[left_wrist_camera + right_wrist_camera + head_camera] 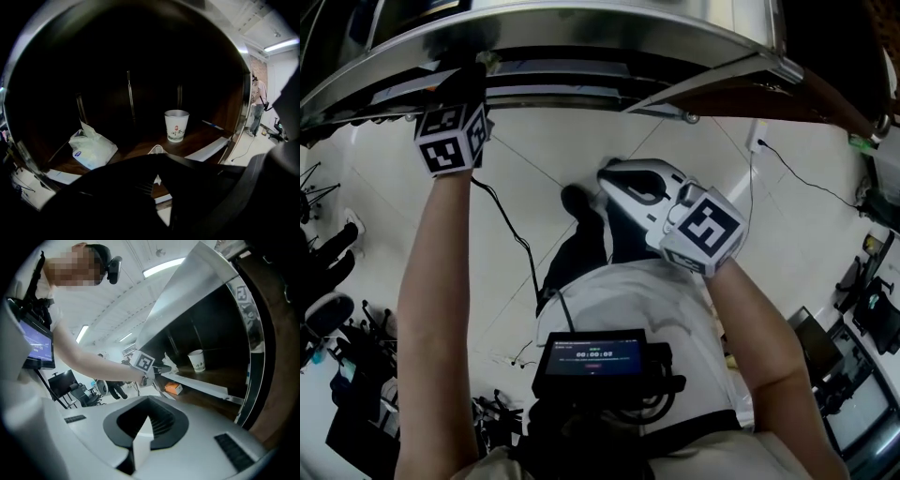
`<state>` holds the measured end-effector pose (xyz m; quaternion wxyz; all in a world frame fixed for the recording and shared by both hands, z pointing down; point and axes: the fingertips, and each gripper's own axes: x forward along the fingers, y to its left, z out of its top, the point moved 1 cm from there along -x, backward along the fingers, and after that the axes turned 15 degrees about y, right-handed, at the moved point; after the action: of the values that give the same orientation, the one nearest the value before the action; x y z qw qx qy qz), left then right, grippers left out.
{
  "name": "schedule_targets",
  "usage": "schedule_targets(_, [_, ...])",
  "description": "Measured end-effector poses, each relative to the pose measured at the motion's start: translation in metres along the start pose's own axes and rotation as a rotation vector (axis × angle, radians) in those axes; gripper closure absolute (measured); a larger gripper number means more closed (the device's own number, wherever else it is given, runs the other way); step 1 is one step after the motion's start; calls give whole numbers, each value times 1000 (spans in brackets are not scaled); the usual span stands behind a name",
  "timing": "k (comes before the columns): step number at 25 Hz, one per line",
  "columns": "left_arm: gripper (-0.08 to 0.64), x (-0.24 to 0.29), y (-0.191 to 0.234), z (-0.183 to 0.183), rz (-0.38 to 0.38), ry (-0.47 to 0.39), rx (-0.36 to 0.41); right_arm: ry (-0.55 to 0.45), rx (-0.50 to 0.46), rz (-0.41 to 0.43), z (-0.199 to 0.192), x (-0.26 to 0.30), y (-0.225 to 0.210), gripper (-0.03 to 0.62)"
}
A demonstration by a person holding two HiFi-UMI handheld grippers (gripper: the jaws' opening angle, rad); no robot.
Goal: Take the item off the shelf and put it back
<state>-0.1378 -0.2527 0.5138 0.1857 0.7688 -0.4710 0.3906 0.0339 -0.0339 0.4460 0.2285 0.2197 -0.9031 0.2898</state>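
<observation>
Left hand-held gripper (pixel 158 165), right hand-held gripper (pixel 147 409) pressed together, empty; paper cup (pixel 176 125) print illegible.

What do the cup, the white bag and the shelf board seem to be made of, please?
The cup looks like matte white paper: thin rim, printed motif. The white bag seems thin crinkled plastic film, slightly glossy. The shelf board looks like dark wood or laminate, with a soft sheen.

Glossy white tiled floor (pixel 825 216), white ceiling (pixel 117 291) with long strip lights (pixel 161 266), black office chair (pixel 63 380) in the distance
</observation>
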Motion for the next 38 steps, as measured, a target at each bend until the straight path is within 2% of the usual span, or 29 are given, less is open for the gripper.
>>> schedule_targets(11, [555,-137,-43,-38,-48,-104,-26,-21,-125,27,29,-1,29,586])
schedule_targets(16, [555,-202,-69,-43,-101,-199,-62,-45,-165,58,46,-5,46,586])
schedule_targets(20, [555,-239,-73,-55,-150,-267,-68,-66,-198,84,64,-8,59,586])
schedule_targets(22, [555,-259,-78,-51,-166,-290,-67,-77,-217,94,74,-9,67,586])
schedule_targets(26, [555,-300,-91,-34,-158,-326,-14,-103,-265,125,95,-10,88,586])
schedule_targets(30, [555,-326,-100,-24,-164,-371,11,-124,-305,162,111,-14,109,586])
schedule_targets(38, [555,-340,-113,-22,-218,-412,-16,-156,-333,190,125,-25,125,586])
